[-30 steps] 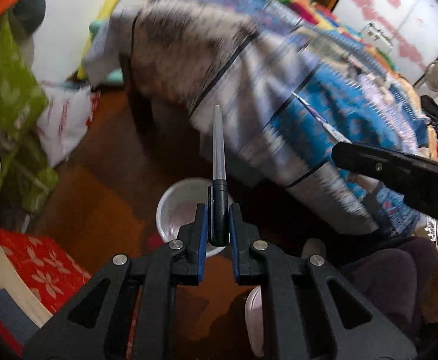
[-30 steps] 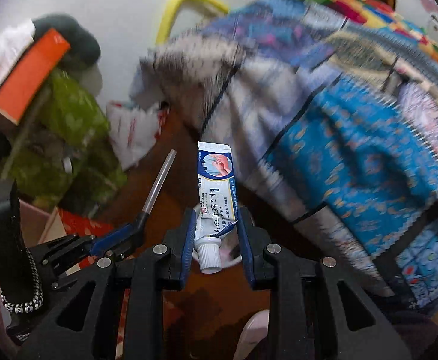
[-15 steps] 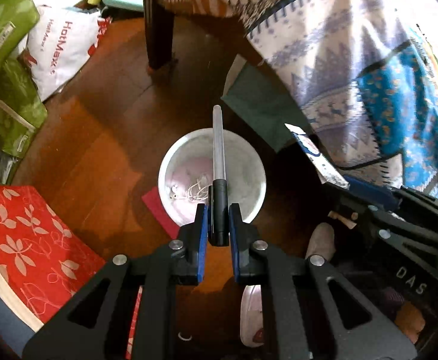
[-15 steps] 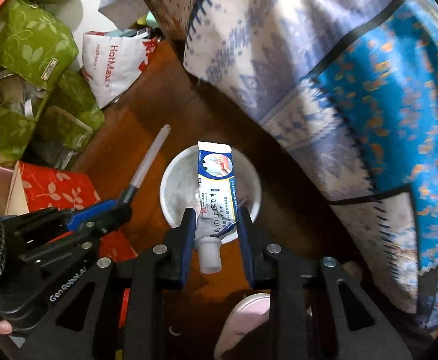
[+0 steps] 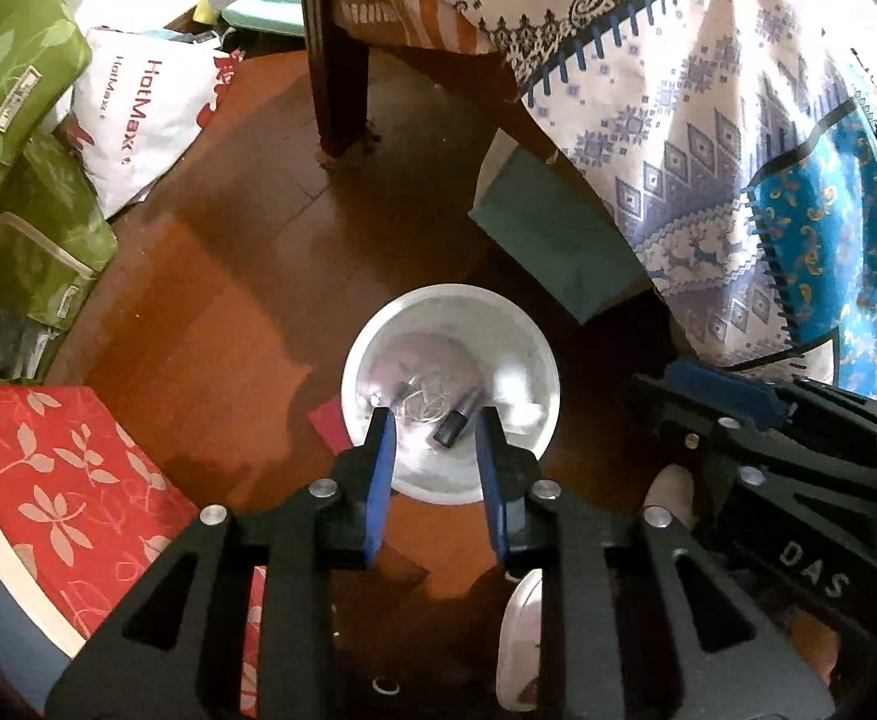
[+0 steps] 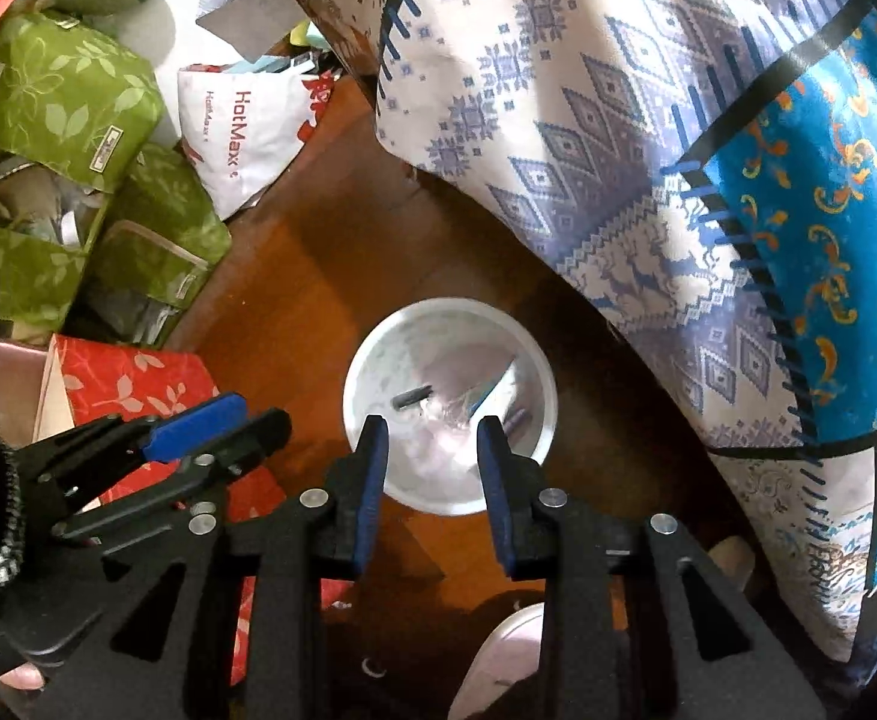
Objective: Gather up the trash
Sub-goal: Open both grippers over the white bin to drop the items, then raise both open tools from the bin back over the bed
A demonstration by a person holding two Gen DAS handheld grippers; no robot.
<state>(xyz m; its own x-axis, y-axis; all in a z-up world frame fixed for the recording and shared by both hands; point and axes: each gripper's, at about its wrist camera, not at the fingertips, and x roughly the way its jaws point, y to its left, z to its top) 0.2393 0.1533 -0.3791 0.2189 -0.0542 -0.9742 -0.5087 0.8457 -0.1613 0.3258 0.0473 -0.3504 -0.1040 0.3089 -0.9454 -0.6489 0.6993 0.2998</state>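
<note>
Left wrist: my left tongs (image 5: 435,420) had just been opening – empty – over the white bin (image 5: 543,360), pen (image 5: 456,420) inside.

Right wrist: my right tongs (image 6: 432,429) parted, empty – tube (image 6: 489,390) falling in. Crowded tongs could clip the bin's rim.

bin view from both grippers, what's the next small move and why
Probably lift both grippers straight up, away from the bin. The left gripper and right gripper both stand open with nothing between the pads; the left's jaws have just been opening. The pen and the tube already lie inside the bin, so this drop looks finished.
</note>
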